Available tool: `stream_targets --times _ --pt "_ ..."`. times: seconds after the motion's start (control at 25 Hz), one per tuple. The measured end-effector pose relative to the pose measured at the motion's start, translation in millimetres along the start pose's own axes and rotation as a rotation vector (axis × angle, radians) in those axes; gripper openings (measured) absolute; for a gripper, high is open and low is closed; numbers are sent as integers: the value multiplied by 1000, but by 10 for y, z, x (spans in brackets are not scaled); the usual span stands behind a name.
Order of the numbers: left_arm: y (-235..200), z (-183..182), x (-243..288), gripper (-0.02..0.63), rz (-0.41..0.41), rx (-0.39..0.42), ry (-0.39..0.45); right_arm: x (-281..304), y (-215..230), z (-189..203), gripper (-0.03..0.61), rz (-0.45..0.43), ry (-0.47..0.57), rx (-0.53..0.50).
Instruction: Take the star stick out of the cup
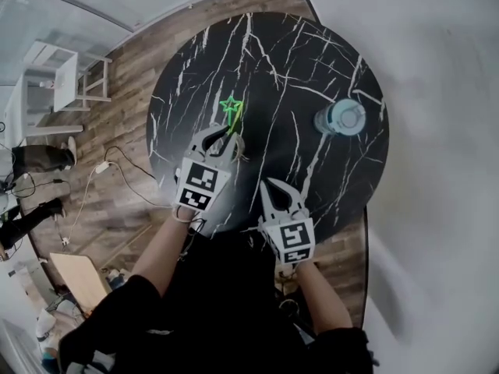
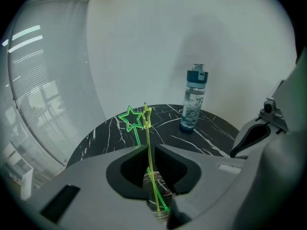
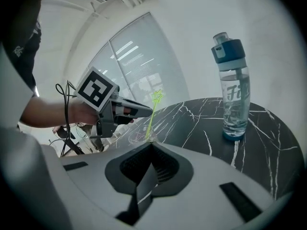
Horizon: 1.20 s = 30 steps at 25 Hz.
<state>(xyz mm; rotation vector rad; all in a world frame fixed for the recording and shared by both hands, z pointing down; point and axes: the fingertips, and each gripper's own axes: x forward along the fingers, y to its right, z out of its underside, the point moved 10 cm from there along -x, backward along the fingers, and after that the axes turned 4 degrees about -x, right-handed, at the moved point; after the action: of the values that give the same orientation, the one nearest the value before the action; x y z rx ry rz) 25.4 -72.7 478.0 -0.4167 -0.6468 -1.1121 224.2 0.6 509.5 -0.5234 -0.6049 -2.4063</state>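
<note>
As far as can be made out from its own view, the left gripper (image 2: 148, 150) is pinched nearly shut on the yellowish star stick (image 2: 147, 138). The thin shaft runs straight up through the slit between the jaw tips, and the star head is seen at 12 o'clock above them. Below the jaws, the stick's lower end is seen inside the clear cup (image 3: 138, 137), so nothing's been pulled out yet. A second star stick (image 2: 131, 119), the greener one, is leaned in the same cup, with its head poking out at about 11 o'clock from the pinched one.

So progress-wise, the grab looks done and the lift is what's left. A straight pull upward is probably needed, and the light cup or the other stick could get dragged along, since nothing is bracing the cup.

The right gripper (image 3: 151, 145) is closed on nothing, jaws pressed together. In the head view it's parked at roughly 5 o'clock from the left one, near the 6 o'clock edge of the black marble table (image 1: 312, 45).

Further out, a water bottle (image 1: 341, 117) is stood at about 3 o'clock on the tabletop, well apart from the cup.
</note>
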Motion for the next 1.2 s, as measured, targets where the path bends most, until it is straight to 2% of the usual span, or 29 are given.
stream_targets --times 0.52,0.8,1.2 --pt "1 60 139 29 -29 42 -55 35 77 44 -5 -3 -6 19" --pt "26 132 169 26 -49 33 -71 -23 61 107 -5 19 -1 25" --pt "129 104 60 15 -25 21 -11 -134 54 147 -5 55 3 13"
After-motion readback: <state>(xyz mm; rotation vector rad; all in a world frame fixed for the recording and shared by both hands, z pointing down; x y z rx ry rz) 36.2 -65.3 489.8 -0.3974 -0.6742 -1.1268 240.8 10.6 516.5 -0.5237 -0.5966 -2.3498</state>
